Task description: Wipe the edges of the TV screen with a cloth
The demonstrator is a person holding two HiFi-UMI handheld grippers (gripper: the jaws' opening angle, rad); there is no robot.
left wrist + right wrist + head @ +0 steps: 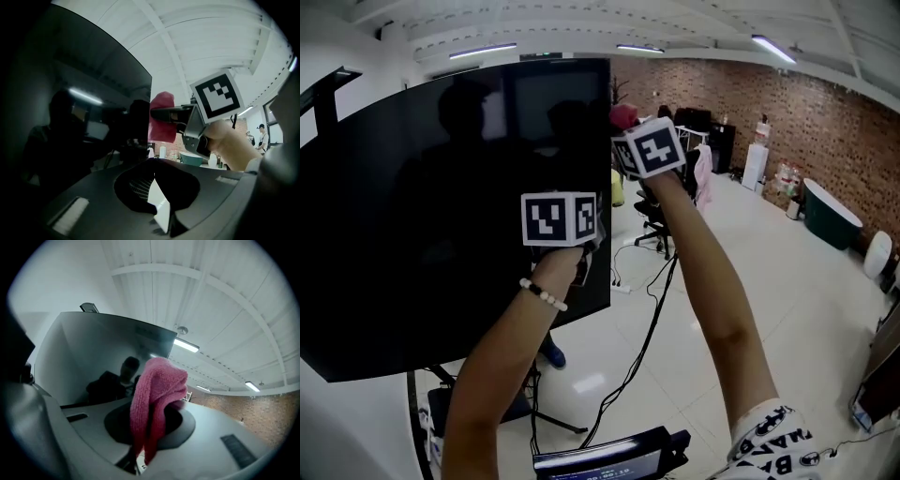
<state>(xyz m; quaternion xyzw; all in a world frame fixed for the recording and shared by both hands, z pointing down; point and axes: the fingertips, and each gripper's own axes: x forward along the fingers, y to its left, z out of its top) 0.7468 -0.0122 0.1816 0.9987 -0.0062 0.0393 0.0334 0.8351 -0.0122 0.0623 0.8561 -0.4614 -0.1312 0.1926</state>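
We are holding both bare arms up, our left forearm (502,366) lower, our right forearm (712,291) reaching higher and further forward. Our left tongs (157,204) are sitting together with nothing between them, while our right tongs (164,113) are pinching a pink cloth (157,394)

Pretty sure I'm in some open-plan office or studio loft. There's a red brick wall (787,122) across the upper right with a glossy white floor (787,309) below it, and strip lights (773,47) on the white vaulted ceiling up top. Black office chairs (654,220) sit mid-frame, cables (642,342) trail over the floor, and a big TV (412,216) stands on a stand at left.
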